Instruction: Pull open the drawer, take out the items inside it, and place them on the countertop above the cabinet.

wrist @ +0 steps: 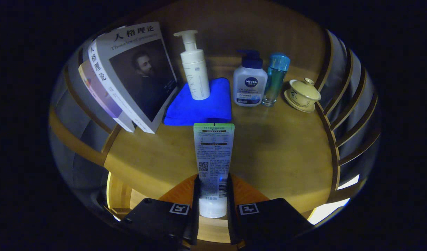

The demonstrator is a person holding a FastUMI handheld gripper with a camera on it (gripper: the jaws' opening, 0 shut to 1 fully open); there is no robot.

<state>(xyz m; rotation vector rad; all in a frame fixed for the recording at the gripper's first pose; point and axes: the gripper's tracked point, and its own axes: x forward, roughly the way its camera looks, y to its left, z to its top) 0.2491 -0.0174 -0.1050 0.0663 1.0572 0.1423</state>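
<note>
Between my gripper's (213, 205) fingers I have the tube (213, 164) clenched near its cap end, both pads pressed against its sides, its crimped end pointing ahead over the wooden countertop (279, 153). Beyond the tube lies a blue cloth (203, 106) with a white pump bottle (194, 68) standing on it, hiding part of the cloth; left of the tube lean the books (129, 76), and right of the cloth stand a dark-capped bottle (250, 82), a teal bottle (276, 78) and a lidded cup (303, 94). Whether the tube touches the countertop, I cannot tell, and the fingers hide its cap's sides.
</note>
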